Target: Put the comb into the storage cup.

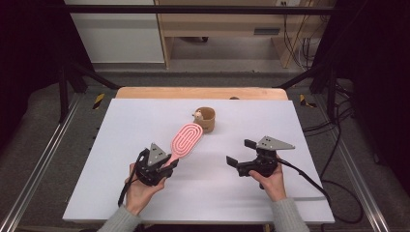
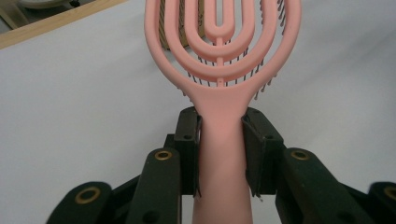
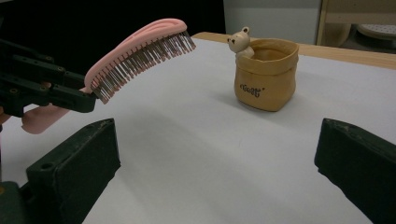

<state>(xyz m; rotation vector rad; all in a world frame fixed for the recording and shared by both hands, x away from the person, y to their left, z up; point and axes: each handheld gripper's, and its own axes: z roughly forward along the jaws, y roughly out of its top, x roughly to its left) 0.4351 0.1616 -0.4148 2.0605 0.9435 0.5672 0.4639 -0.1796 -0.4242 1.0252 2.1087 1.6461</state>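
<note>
A pink hairbrush (image 1: 185,139) with a looped open back is held off the white table, bristles down, its head tilted up toward the far side. My left gripper (image 1: 167,164) is shut on its handle (image 2: 221,140), which runs between the two black jaws. From the right gripper view the hairbrush (image 3: 135,53) hangs in the air at the left. A small tan fabric pouch (image 1: 207,119) with a bear figure (image 3: 241,39) on its rim stands beyond the brush head. My right gripper (image 1: 241,152) is open, low over the table at the right, holding nothing.
The white table top (image 1: 121,145) has a wooden strip (image 1: 200,93) along its far edge. A cable (image 1: 309,181) trails from the right gripper toward the table's right side. Dark frame rails stand at both sides.
</note>
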